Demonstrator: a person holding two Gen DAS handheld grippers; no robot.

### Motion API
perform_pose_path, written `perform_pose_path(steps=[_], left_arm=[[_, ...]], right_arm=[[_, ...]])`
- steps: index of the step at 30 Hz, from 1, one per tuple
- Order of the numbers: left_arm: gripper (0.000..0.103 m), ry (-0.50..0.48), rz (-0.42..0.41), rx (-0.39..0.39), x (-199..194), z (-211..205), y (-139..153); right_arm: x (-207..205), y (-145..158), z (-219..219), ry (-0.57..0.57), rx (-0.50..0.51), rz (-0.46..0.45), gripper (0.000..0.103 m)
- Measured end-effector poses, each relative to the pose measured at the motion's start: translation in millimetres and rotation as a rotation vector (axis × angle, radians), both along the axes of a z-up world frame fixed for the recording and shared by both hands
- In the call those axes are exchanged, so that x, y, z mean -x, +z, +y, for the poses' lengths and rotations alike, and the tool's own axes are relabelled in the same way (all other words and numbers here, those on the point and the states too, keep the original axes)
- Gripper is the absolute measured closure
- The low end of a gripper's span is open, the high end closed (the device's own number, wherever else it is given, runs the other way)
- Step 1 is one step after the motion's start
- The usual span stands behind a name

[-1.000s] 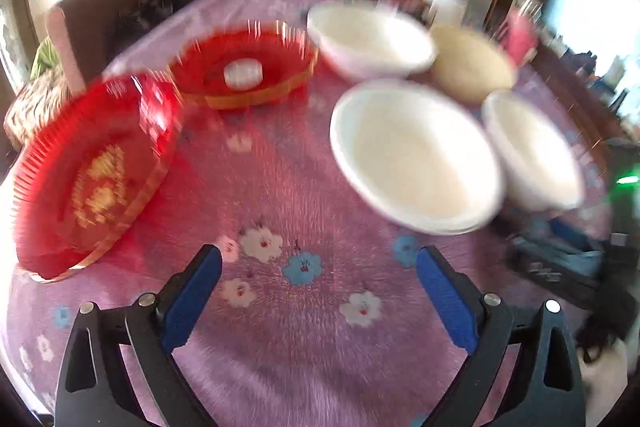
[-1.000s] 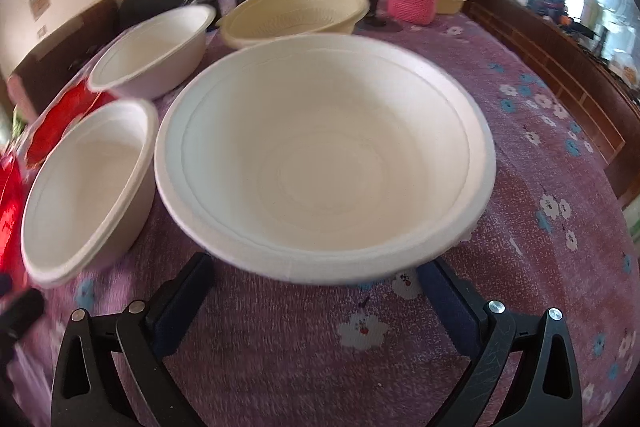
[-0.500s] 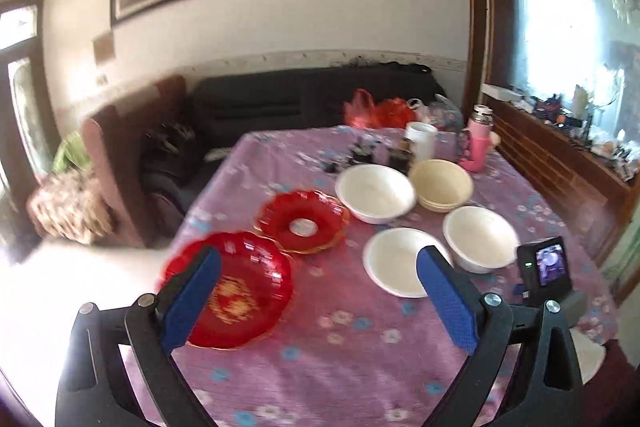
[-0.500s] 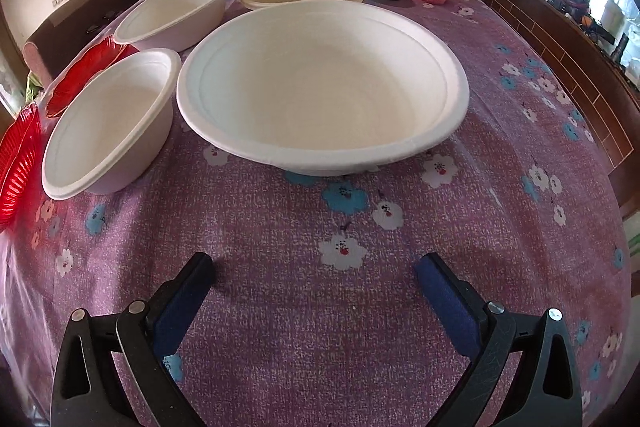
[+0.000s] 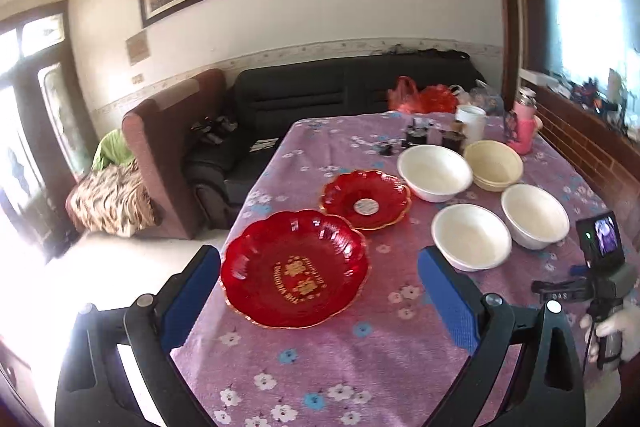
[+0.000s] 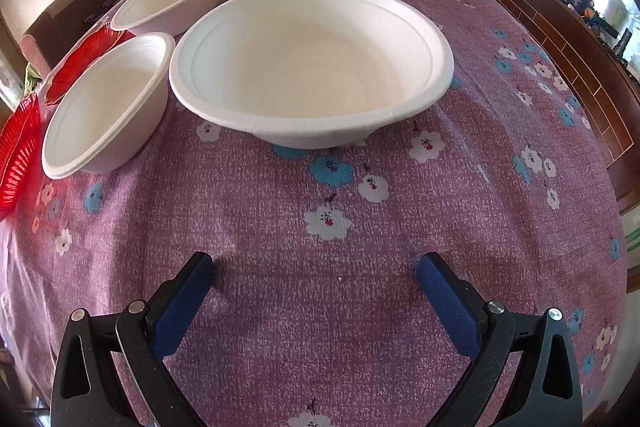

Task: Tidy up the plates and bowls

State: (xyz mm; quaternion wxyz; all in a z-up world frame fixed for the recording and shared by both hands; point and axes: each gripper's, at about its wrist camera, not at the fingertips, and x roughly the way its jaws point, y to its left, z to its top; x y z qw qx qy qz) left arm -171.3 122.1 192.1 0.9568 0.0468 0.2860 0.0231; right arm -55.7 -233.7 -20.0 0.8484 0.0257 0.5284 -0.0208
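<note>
One white bowl [image 6: 312,67] sits beyond the right gripper's [image 6: 316,291] wide-spread, empty jaws.

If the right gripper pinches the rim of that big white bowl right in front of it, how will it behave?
The white bowl looks like thin moulded pulp, so probably very light. Its thin rolled rim may flex under a pinch. It is wide and shallow, so unlikely to tip, though it may slide on the purple tablecloth.

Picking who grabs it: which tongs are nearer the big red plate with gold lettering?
Left. The left tongs hover open right over the big red plate; the right tongs face a white bowl, the plate off to their left.
</note>
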Motion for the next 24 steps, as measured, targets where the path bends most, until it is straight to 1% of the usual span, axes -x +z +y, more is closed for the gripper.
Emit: perform_pose_path(steps=[2, 3, 5, 6, 7, 8, 9, 10, 11, 13, 15, 16, 17, 18, 19, 20, 21, 22, 24], left_arm=[[0.004, -0.003, -0.005, 0.019, -1, 7, -3], [0.004, -0.029, 0.009, 0.040, -2, 9, -7], [0.004, -0.072, 0.122, 0.058, -10, 10, -18], [0.006, -0.093, 0.159, 0.061, -11, 11, -21], [0.006, -0.094, 0.167, 0.059, -11, 11, -20], [0.006, -0.094, 0.168, 0.061, -10, 14, -14], [0.006, -0.099, 0.168, 0.075, -8, 19, -5], [0.006, -0.113, 0.163, 0.103, -6, 28, 13], [0.006, -0.130, 0.160, 0.127, -3, 33, 25], [0.006, -0.188, 0.132, 0.192, 5, 48, 63], [0.006, -0.210, 0.054, 0.224, 15, 61, 110], [0.006, -0.217, 0.022, 0.244, 19, 66, 128], [0.006, -0.222, -0.015, 0.272, 23, 73, 149], [0.006, -0.222, -0.070, 0.304, 29, 83, 173], [0.006, -0.226, -0.116, 0.331, 34, 89, 190], [0.006, -0.236, -0.183, 0.379, 42, 99, 209], [0.006, -0.244, -0.217, 0.412, 46, 106, 221], [0.006, -0.242, -0.218, 0.411, 50, 109, 235], [0.006, -0.206, -0.211, 0.334, 52, 105, 254]], right_arm=[[0, -1, -1, 0.005, 0.002, -0.003, 0.001], [1, -1, -1, 0.008, 0.003, -0.004, 0.001], [3, -1, -1, 0.028, 0.006, 0.007, 0.001], [3, 0, -1, 0.039, 0.008, 0.030, 0.001], [4, 1, -2, 0.044, 0.016, 0.059, 0.001], [7, 6, -3, 0.045, 0.037, 0.087, 0.008], [13, 18, -5, 0.047, 0.056, 0.088, 0.016], [19, 33, -6, 0.051, 0.057, 0.067, 0.018], [28, 55, -8, 0.056, 0.052, 0.026, 0.018], [46, 108, -11, 0.064, 0.040, -0.079, 0.018], [65, 171, -11, 0.080, 0.006, -0.207, 0.017], [72, 198, -11, 0.085, -0.012, -0.259, 0.017], [82, 226, -10, 0.092, -0.032, -0.317, 0.017], [89, 252, -7, 0.101, -0.051, -0.369, 0.017], [97, 278, -4, 0.111, -0.067, -0.426, 0.017], [105, 303, -1, 0.118, -0.074, -0.483, 0.017], [113, 328, 3, 0.120, -0.074, -0.536, 0.016], [119, 349, 11, 0.125, -0.076, -0.575, 0.016], [127, 391, 18, 0.137, -0.079, -0.639, 0.016]])
